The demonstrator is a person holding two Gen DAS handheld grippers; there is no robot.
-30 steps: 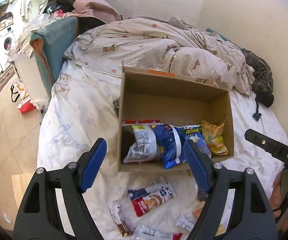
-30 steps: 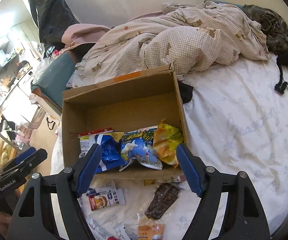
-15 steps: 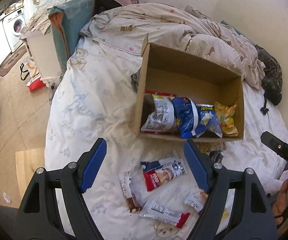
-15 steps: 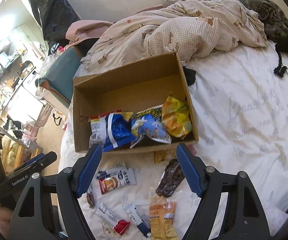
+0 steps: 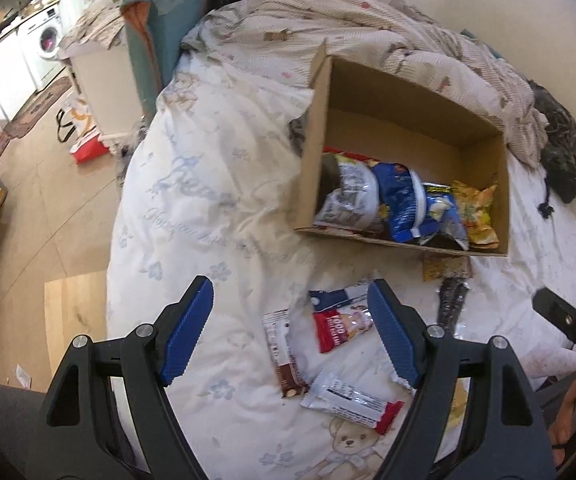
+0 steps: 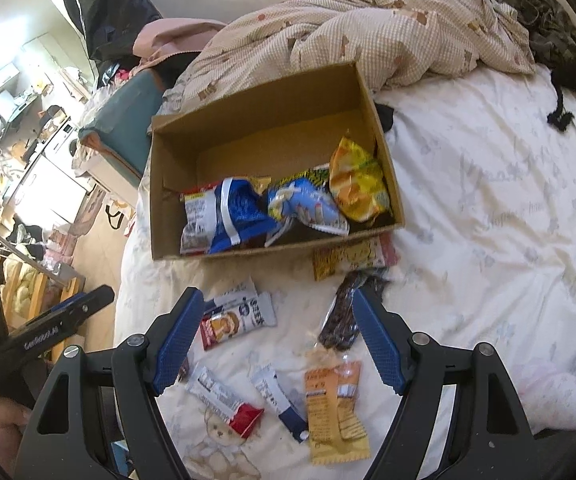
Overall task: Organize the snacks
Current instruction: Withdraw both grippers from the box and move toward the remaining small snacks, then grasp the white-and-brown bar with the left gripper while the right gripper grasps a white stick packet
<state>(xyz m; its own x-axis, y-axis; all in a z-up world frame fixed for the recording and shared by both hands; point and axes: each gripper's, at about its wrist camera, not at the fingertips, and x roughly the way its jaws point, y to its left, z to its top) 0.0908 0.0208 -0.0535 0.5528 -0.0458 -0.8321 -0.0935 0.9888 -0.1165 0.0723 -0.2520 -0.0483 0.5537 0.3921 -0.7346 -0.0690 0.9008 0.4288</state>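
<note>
Both my left gripper (image 5: 288, 332) and right gripper (image 6: 271, 336) gape empty; crinkly red-and-white snack packet (image 6: 235, 316) near the white bedsheet's (image 6: 488, 208) front edge could skid away.

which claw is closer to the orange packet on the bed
Right. The orange packet lies just below the open right claw; the left claw hangs over the bars further left.

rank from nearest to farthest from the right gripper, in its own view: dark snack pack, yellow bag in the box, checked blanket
1. dark snack pack, by the right finger of the right gripper
2. yellow bag, at the box's right end
3. checked blanket, behind the box
</note>
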